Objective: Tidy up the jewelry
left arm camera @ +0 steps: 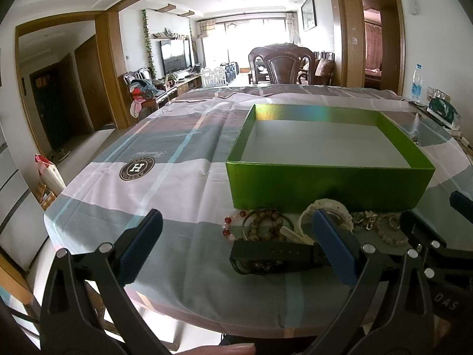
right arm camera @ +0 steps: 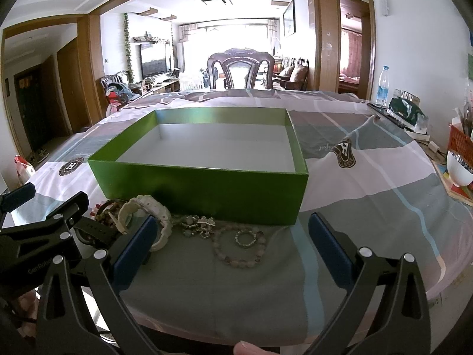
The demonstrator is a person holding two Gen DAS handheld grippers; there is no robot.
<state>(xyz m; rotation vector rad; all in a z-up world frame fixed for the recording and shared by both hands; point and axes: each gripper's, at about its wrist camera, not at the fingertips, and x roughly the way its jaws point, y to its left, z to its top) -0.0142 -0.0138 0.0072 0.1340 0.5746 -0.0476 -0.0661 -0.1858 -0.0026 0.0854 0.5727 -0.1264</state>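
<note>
An empty green box (left arm camera: 325, 186) (right arm camera: 207, 189) with a white floor stands on the cloth-covered table. In front of it lies a row of jewelry: a red bead bracelet (left arm camera: 229, 226), a brown bead bracelet (left arm camera: 267, 224), a black watch (left arm camera: 275, 257) (right arm camera: 94, 230), a white watch (left arm camera: 328, 208) (right arm camera: 147, 210), a silver chain (right arm camera: 198, 224) and a pale bead bracelet (right arm camera: 236, 248) around a small ring (right arm camera: 246, 239). My left gripper (left arm camera: 236, 239) is open, close above the black watch. My right gripper (right arm camera: 233, 245) is open above the pale bracelet. Both hold nothing.
A striped tablecloth (left arm camera: 153, 207) covers the table. A water bottle (right arm camera: 382, 85), a dark green packet (right arm camera: 406, 112), a red basket (right arm camera: 461, 142) and a white bowl (right arm camera: 458, 171) stand at the right edge. A carved wooden chair (right arm camera: 241, 69) is behind the table.
</note>
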